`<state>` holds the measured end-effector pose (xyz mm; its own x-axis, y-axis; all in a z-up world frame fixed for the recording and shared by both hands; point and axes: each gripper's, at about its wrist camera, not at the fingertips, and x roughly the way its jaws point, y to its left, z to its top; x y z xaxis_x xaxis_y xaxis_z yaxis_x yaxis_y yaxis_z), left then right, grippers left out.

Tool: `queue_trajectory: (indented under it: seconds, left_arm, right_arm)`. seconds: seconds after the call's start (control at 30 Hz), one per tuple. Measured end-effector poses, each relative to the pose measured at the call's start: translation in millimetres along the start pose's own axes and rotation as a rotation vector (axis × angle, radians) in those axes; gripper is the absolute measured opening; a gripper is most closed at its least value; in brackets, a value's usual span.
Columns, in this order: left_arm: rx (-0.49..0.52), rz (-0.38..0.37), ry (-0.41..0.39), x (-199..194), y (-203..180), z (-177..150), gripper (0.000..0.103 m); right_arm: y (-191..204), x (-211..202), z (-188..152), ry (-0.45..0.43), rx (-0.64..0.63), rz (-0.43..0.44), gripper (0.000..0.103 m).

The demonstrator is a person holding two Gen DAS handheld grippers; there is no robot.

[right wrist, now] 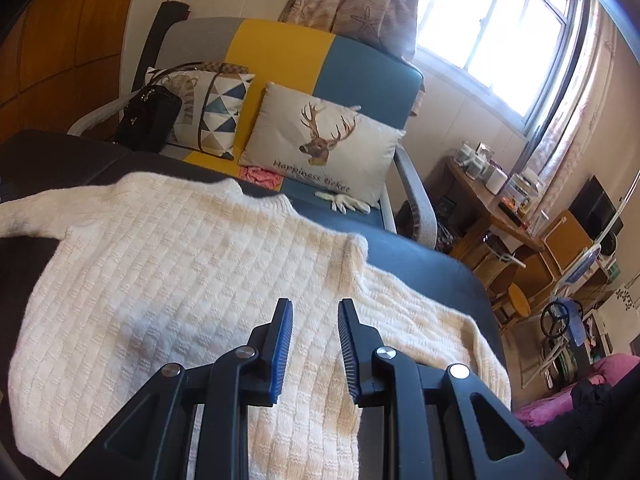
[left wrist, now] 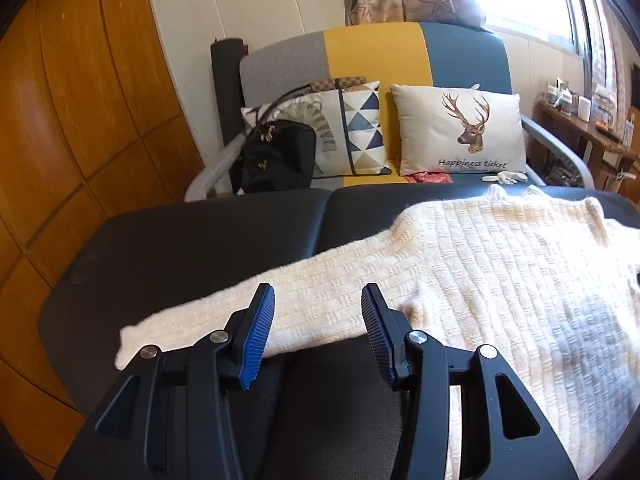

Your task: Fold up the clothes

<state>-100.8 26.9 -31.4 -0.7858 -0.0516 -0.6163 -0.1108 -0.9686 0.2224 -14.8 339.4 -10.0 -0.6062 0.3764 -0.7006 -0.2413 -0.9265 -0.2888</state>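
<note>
A cream knitted sweater [left wrist: 500, 264] lies flat on a black padded table [left wrist: 180, 248], collar toward the sofa. Its left sleeve [left wrist: 240, 312] stretches out toward the table's left end. My left gripper [left wrist: 318, 300] hovers open over the middle of that sleeve, with nothing between its blue pads. In the right wrist view the same sweater [right wrist: 168, 272] fills the table, and its right sleeve [right wrist: 432, 320] runs toward the right edge. My right gripper [right wrist: 315, 312] stands open above the sweater near the right armpit, holding nothing.
Just behind the table stands a grey, yellow and blue sofa [left wrist: 376, 52] with two cushions [left wrist: 460, 128], a black bag [left wrist: 276, 156] and white gloves [left wrist: 504, 177]. A wooden wardrobe [left wrist: 80, 120] is on the left. A cluttered wooden shelf [right wrist: 492, 200] and stools stand at the right.
</note>
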Motion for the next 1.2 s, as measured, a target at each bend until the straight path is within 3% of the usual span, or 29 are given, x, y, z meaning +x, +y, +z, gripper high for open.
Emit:
queue_trajectory:
  seconds: [0.17,0.33,0.6,0.73,0.83,0.9,1.03,1.1,1.2]
  left_arm:
    - [-0.004,0.02,0.0,0.0,2.4,-0.1,0.049]
    - [-0.018,0.029,0.013,3.6,6.8,-0.3,0.049]
    - [-0.037,0.023,0.055,23.7,11.4,-3.9,0.049]
    - [-0.093,0.057,0.086,51.3,33.2,-0.7,0.049]
    - [-0.131,0.087,0.102,76.1,51.4,5.4,0.05]
    - [-0.146,0.109,0.116,92.7,60.5,8.6,0.05]
    - [-0.159,0.147,0.149,124.5,65.7,15.5,0.05]
    - [-0.15,0.163,0.167,138.7,63.3,18.1,0.05]
    - [-0.117,0.193,0.196,159.3,56.9,19.1,0.05]
  right_arm:
    - [-27.2,25.9,-33.5,0.124,0.08,-0.032,0.023]
    - [-41.4,32.1,-60.0,0.181,0.157,-0.043,0.023]
    - [-53.6,44.2,-67.9,0.211,0.205,-0.016,0.023]
    - [-91.8,52.9,-67.7,0.198,0.279,0.007,0.023]
    - [-146.6,57.9,-73.5,0.174,0.372,-0.046,0.023]
    - [-177.7,67.9,-75.4,0.187,0.373,-0.119,0.024]
    - [-221.6,100.7,-69.2,0.226,0.373,-0.16,0.025]
    - [-232.9,130.4,-62.7,0.286,0.357,-0.164,0.025]
    - [-241.8,186.1,-60.3,0.421,0.299,-0.236,0.025]
